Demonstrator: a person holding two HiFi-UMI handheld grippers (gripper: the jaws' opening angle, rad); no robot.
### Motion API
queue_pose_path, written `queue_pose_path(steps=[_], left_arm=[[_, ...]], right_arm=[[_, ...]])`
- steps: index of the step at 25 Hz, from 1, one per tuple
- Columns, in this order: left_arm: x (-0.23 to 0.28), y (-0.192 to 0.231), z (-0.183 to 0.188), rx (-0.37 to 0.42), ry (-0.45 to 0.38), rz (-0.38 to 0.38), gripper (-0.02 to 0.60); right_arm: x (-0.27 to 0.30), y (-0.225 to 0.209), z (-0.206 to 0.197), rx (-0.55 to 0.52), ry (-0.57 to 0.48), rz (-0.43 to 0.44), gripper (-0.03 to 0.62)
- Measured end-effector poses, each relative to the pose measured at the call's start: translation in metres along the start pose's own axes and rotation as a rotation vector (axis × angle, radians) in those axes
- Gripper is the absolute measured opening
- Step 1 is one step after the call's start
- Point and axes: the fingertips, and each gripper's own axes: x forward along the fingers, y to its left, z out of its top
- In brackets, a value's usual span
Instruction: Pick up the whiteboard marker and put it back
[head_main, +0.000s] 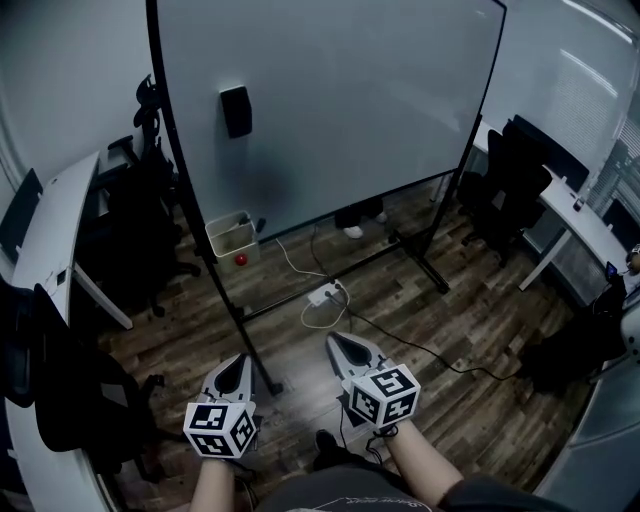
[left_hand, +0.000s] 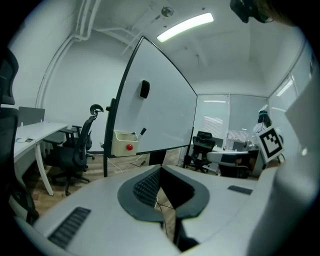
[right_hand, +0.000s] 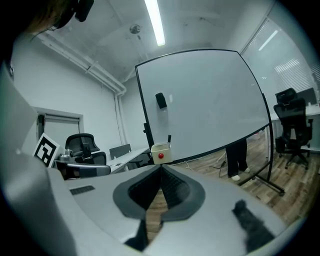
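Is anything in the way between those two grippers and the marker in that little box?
Nothing visible does. The marker stands in the cream box at the whiteboard's lower edge. Between it and the left gripper and right gripper lies open floor, with only a power strip lying low.

Dim rm; ceiling strip light (left_hand: 185, 27) glares, fisheye edges dark.

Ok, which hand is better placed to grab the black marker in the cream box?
Probably right: the right gripper, jaws shut, points straight at the cream box holding the black marker; the left gripper aims past it.
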Motion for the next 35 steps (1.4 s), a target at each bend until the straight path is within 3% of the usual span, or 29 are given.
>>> queue_pose_path(steps=[9,18,35], left_arm=[[0.068,-0.010,0.028,0.015,-0.013,0.029,0.012],[0.089,0.023,0.032,0.009,0.001,0.034,0.013],[0.152,0.125,0.077,-0.003,-0.035,-0.034,0.012]], right_arm=[[0.020,-0.064,0.012,0.025,0.002,0.001,0.023],[0.080,-0.046,0.016,-0.017,0.043,0.064,0.023],[0.204,-0.047,0.065,0.007,-0.036,-0.004,0.025]])
